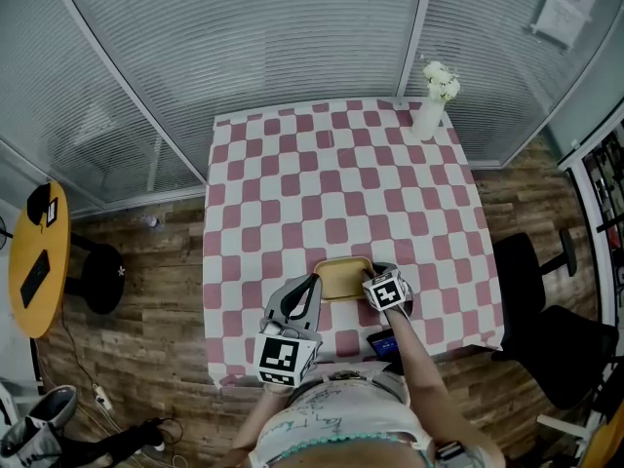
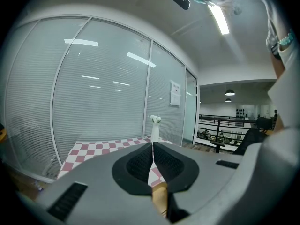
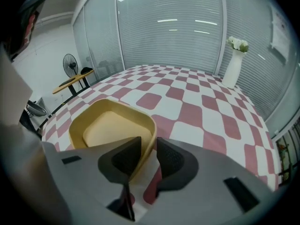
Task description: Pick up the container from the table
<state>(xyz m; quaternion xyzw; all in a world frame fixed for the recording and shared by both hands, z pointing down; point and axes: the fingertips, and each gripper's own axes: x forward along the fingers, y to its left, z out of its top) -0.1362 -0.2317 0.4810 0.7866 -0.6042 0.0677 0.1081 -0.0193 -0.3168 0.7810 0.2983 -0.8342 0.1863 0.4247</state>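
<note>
A shallow yellow container (image 1: 341,277) rests on the red-and-white checkered table (image 1: 331,164), near its front edge. In the right gripper view the container (image 3: 112,128) fills the lower left. My right gripper (image 3: 148,142) stands open astride its near right wall, one pad inside the rim and the other outside with a gap beside it. In the head view this gripper (image 1: 370,281) is at the container's right end. My left gripper (image 1: 314,283) hovers at the container's left end, shut with nothing in it (image 2: 153,146). A yellow sliver of the container (image 2: 160,198) shows below its pads.
A white vase with white flowers (image 1: 429,115) stands at the table's far right corner. A dark flat object (image 1: 382,342) lies by the front edge, under my right arm. A black chair (image 1: 546,330) stands to the right and a yellow round side table (image 1: 37,261) to the left.
</note>
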